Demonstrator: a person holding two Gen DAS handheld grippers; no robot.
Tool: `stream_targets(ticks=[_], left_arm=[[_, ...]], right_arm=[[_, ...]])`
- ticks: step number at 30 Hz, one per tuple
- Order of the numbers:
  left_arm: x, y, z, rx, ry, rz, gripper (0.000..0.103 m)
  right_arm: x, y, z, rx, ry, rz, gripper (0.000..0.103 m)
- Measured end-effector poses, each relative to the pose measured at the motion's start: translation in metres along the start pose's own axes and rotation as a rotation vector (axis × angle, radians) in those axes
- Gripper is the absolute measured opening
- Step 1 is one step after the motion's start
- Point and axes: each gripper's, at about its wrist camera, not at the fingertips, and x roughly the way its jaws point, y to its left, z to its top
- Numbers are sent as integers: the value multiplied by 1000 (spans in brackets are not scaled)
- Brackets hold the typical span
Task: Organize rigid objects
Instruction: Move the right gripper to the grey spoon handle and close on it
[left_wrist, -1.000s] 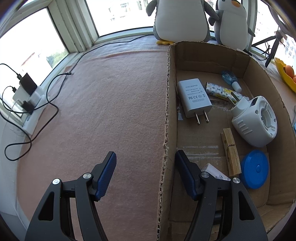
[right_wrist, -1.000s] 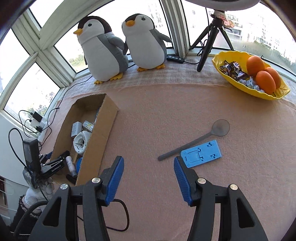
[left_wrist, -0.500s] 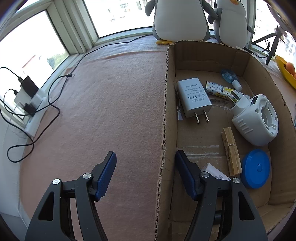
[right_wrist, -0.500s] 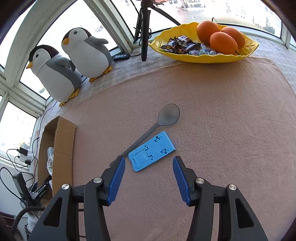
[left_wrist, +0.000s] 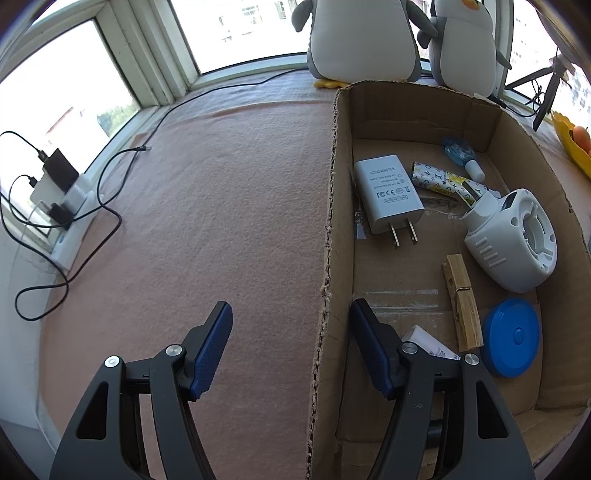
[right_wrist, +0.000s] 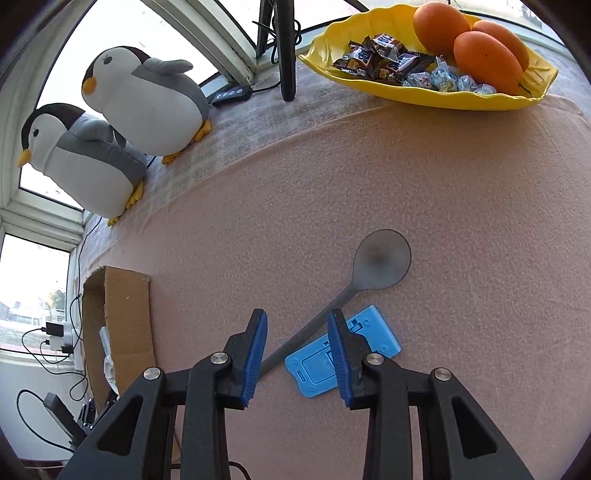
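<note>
The surface (left_wrist: 229, 206) is covered with a pinkish felt cloth, and on it stands an open cardboard box (left_wrist: 332, 229) with two plush penguins (right_wrist: 147, 99) behind it near the window. The left tongs (left_wrist: 291, 332) hang over the left wall of the box: one finger is outside over the cloth, the other is inside the box, and the jaws stand apart with only that wall between them, not pressed. Inside the box lie a white round device (left_wrist: 517, 240), a white power adapter (left_wrist: 388, 199), a blue round lid (left_wrist: 511, 338), a wooden clothespin (left_wrist: 461, 299), a patterned tube (left_wrist: 443, 184) and a small bottle with a blue label (left_wrist: 461, 155) (a white item under the inner finger is mostly hidden). In the right wrist view a yellow bowl (right_wrist: 369, 86) with oranges and wrapped sweets stands at the far edge. The right tongs (right_wrist: 297, 321) are low over the cloth and their jaws are closing; between them lies the handle of a grey spoon (right_wrist: 382, 264), which the pads do not yet press. The right finger covers part of a blue flat phone stand (right_wrist: 314, 369), which lies just beside the spoon handle and touches it.
</note>
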Motion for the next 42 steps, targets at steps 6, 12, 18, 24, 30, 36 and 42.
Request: stream_targets(ticks=[6,12,18,24,30,36,42], left_arm=[[0,1,0,-5,0,-5,67],[1,2,-1,-9,0,-13,67],[2,3,0,-11,1,-17,67],[3,3,-1,-18,0,-21,67],[3,3,-1,-20,1,-22,67],[3,4,-1,-23,1,-24,67],[3,5,-2,-27,1,-26,67]], right_arm=[[11,-8,8,62,35,-35,31],[16,-15,14,94,43,-31,30],[21,-12,20,89,71,-92,30],[28,-11,25,76,90,-108,30],[37,10,30,-2,81,-132,30],[48,39,30,-109,83,-172,31],[59,72,18,-280,89,-259,23]])
